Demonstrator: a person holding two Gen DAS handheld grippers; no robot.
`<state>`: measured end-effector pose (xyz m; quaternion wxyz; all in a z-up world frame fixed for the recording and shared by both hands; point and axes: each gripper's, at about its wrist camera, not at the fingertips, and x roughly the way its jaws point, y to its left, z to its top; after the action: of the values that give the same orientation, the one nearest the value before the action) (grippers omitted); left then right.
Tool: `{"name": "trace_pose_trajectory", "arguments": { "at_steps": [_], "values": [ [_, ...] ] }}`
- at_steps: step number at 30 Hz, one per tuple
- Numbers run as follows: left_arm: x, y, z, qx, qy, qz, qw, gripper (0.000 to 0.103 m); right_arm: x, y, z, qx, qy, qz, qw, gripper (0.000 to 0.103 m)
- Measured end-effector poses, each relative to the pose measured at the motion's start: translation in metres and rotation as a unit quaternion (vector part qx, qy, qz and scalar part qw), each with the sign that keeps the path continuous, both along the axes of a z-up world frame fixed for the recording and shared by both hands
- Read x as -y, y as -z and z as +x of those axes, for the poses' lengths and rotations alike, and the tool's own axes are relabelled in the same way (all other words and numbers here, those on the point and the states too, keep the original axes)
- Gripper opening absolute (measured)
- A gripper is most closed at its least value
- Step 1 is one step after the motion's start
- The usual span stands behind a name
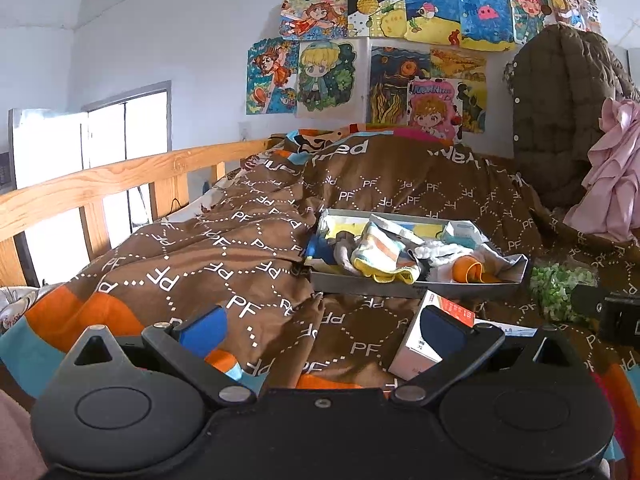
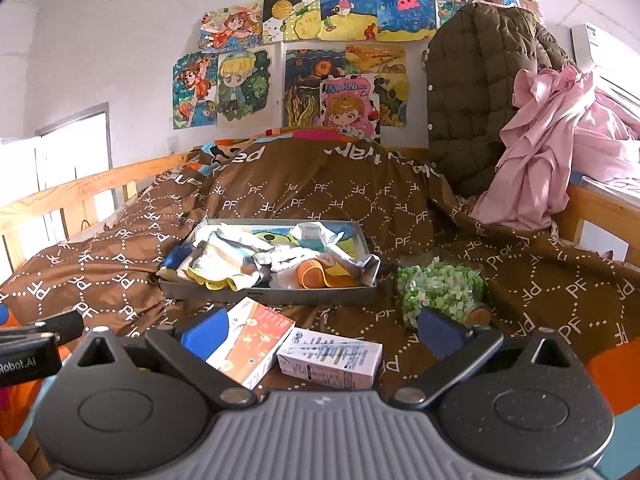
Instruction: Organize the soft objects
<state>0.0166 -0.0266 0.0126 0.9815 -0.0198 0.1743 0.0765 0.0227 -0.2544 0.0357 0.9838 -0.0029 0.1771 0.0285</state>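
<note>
Brown PF-patterned quilt [image 2: 320, 200] covered the bed; grey shallow tray [image 2: 268, 294] of soft cloths sat mid-quilt. Only the right view showed the white-blue carton [image 2: 330, 358] and the whole orange-white carton [image 2: 250, 346]. Left gripper [image 1: 324, 330] and right gripper [image 2: 324, 330] both spread wide, grasping nothing.

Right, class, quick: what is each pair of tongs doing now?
Left tongs: open, holding nothing.
Right tongs: open, holding nothing.
</note>
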Motion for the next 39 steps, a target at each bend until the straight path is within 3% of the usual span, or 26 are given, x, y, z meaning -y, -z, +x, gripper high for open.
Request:
{"name": "trace_pose_trajectory", "arguments": {
  "at_steps": [18,28,39],
  "values": [
    [0.01,0.006,0.009,-0.021,-0.009,0.019,0.9996,0.102,-0.004,0.007,0.01,-0.028,-0.009,-0.002,1.0,0.103],
    [0.007,0.01,0.021,-0.046,-0.05,0.012,0.9976,0.102,-0.003,0.014,0.018,-0.056,0.001,-0.008,0.998,0.103],
    [0.005,0.017,0.03,-0.071,-0.057,0.003,0.9958,0.102,-0.004,0.02,0.03,-0.088,0.007,-0.015,0.996,0.103]
  ]
}}
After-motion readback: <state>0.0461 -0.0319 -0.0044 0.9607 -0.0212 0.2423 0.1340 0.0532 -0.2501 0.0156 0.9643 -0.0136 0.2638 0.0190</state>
